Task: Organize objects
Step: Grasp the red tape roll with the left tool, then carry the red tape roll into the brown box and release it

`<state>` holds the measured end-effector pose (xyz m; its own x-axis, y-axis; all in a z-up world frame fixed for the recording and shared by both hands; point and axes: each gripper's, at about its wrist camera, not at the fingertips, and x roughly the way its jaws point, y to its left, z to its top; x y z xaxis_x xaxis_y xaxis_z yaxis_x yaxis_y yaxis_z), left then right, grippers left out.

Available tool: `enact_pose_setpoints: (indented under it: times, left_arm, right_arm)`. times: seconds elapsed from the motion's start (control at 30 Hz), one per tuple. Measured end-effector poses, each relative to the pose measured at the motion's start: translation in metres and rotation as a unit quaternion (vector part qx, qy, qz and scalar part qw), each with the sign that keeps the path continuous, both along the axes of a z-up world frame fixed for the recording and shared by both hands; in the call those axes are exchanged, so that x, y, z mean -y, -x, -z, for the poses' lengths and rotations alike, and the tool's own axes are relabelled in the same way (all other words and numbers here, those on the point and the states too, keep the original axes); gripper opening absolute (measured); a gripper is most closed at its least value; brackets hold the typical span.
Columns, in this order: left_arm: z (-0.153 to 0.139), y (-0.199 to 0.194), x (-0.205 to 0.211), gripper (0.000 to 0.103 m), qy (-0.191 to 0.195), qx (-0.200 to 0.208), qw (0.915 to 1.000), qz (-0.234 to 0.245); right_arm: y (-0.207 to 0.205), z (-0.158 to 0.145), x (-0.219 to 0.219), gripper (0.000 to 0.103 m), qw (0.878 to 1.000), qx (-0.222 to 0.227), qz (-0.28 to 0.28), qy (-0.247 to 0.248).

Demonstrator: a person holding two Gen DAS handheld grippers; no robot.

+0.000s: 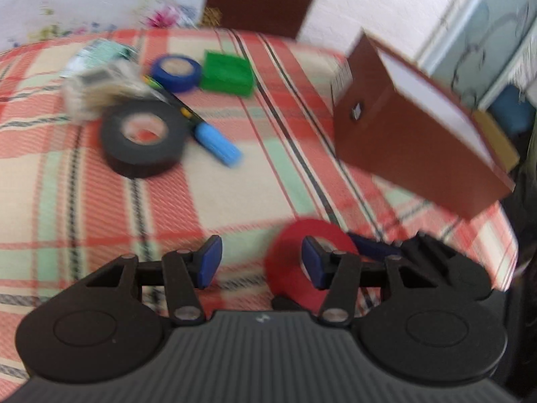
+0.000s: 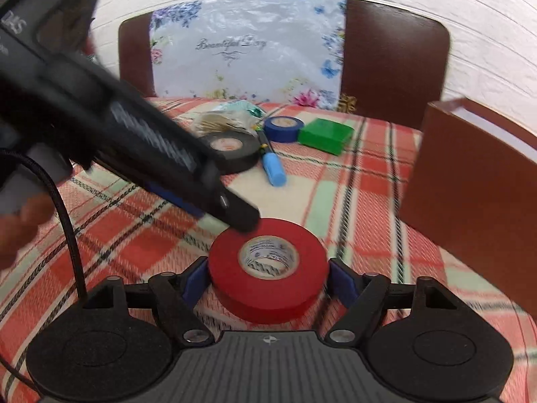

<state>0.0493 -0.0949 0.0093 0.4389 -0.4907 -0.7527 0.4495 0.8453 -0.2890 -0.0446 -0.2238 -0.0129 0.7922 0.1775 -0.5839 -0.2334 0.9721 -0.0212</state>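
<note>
Right wrist view shows us the red tape roll [image 2: 268, 270] flat on the plaid cloth [image 2: 362, 181], between our right gripper [image 2: 268, 283] pads, seemingly just clear of them. Our left gripper [image 1: 261, 262] hangs spread and empty beside it.

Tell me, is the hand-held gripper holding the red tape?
Not clearly. The right hand-held gripper straddles the red tape roll at its outer sides; pad contact cannot be told. The left hand-held gripper holds nothing.

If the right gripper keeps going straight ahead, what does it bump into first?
Most likely the red tape roll, which lies flat right between the right gripper and its open fingers. Depth is hard to judge.
</note>
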Motion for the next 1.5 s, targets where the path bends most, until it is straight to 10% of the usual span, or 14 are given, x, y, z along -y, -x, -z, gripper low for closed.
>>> enact_pose_setpoints:
  times: [0.37,0.7,1.1,1.5]
  left_arm:
    - [-0.032,0.011,0.038,0.033,-0.037,0.042,0.9968,0.056]
    - [-0.107,0.020,0.152,0.033,-0.021,0.170,0.9706,0.169]
    - [-0.085,0.013,0.267,0.033,0.018,0.146,0.9661,0.212]
    - [-0.082,0.032,0.244,0.034,0.018,0.151,0.9651,0.213]
  right_arm:
    - [0.018,-0.012,0.012,0.069,0.999,0.049,0.013,-0.013]
    - [0.032,-0.072,0.093,0.070,0.975,0.175,0.125,0.053]
    - [0.022,-0.063,0.216,0.070,0.962,0.130,0.239,0.008]
    - [0.033,-0.054,0.200,0.073,0.953,0.170,0.253,0.005]
